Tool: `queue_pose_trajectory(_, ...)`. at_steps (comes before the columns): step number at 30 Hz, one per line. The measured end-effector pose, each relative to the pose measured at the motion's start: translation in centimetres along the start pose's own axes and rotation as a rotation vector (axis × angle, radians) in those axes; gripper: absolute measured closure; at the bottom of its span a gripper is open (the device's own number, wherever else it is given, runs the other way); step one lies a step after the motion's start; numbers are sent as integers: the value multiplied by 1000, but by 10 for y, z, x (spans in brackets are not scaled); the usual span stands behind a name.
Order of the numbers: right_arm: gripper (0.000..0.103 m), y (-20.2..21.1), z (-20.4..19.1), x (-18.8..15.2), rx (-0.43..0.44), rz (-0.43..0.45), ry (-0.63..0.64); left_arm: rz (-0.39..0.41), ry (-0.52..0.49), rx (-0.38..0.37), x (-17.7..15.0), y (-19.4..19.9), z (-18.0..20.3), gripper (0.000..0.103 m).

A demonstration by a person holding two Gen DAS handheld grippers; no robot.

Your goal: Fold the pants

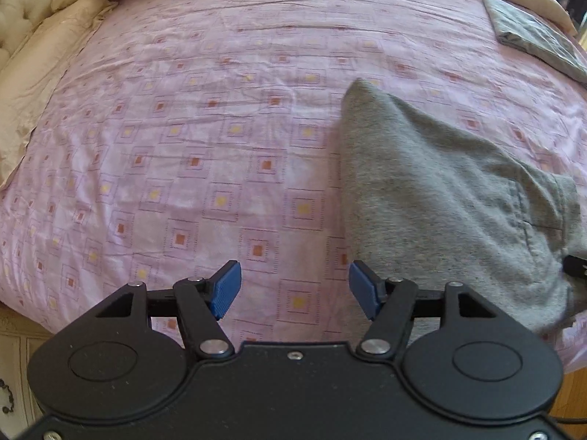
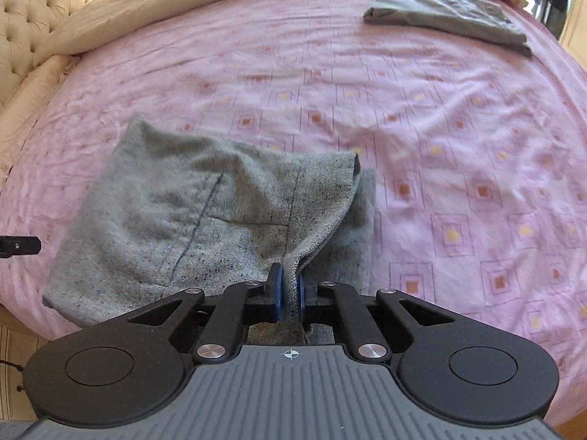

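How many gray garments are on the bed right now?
2. The gray pants lie near the front edge, with a fold of their edge pinched in the right gripper. A folded gray garment sits at the far right corner. Others may lie out of view.

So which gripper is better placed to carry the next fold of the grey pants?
Right. The right gripper is already shut on an edge of the grey pants; the left gripper is open over bare bedspread.
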State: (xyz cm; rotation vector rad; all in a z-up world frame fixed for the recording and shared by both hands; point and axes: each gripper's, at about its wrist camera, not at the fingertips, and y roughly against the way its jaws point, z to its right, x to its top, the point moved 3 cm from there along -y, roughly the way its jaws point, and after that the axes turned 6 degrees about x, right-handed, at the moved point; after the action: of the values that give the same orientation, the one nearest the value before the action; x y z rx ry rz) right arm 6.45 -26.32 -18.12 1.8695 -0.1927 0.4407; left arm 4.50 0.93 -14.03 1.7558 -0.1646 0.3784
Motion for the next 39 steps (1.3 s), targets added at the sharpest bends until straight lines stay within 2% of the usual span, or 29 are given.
queue_pose_trajectory(3, 94, -3, -6, -3, -2, 10, 39, 20, -34, -48, 1, 8, 25, 35)
queue_pose_trajectory(7, 94, 6, -3, 5, 41, 36, -20, 77, -37, -148, -12, 33, 43, 35)
queue_pose_trajectory(13, 94, 30, 3, 27, 138, 97, -94, 173, -232, -194, -57, 59, 60, 35)
queue_pose_trajectory(16, 94, 34, -1, 39, 163, 110, -93, 176, -327, -211, -77, 63, 72, 35)
queue_pose_trajectory(18, 94, 34, -3, 45, 181, 111, -89, 167, -370, -253, -86, 64, 82, 35)
queue_pose_trajectory(20, 94, 34, -4, 50, 196, 111, -87, 172, -391, -295, -91, 64, 90, 35)
queue_pose_trajectory(23, 94, 35, -4, 52, 204, 108, -86, 209, -407, -295, -90, 61, 104, 35)
queue_pose_trajectory(25, 94, 36, -4, 51, 206, 105, -87, 242, -393, -321, -86, 56, 105, 33)
queue_pose_trajectory(27, 94, 36, -3, 50, 205, 101, -91, 223, -414, -350, -82, 46, 109, 28)
queue_pose_trajectory(30, 94, 38, -3, 47, 208, 98, -97, 212, -456, -334, -78, 25, 110, 28)
queue_pose_trajectory(33, 94, 41, -5, 44, 208, 100, -96, 159, -436, -380, -75, 7, 98, 27)
queue_pose_trajectory(37, 94, 40, -6, 41, 204, 101, -102, 62, -344, -281, -76, -27, 68, 24)
queue_pose_trajectory(39, 94, 38, -7, 41, 198, 98, -104, 10, -291, -273, -77, -41, 54, 25)
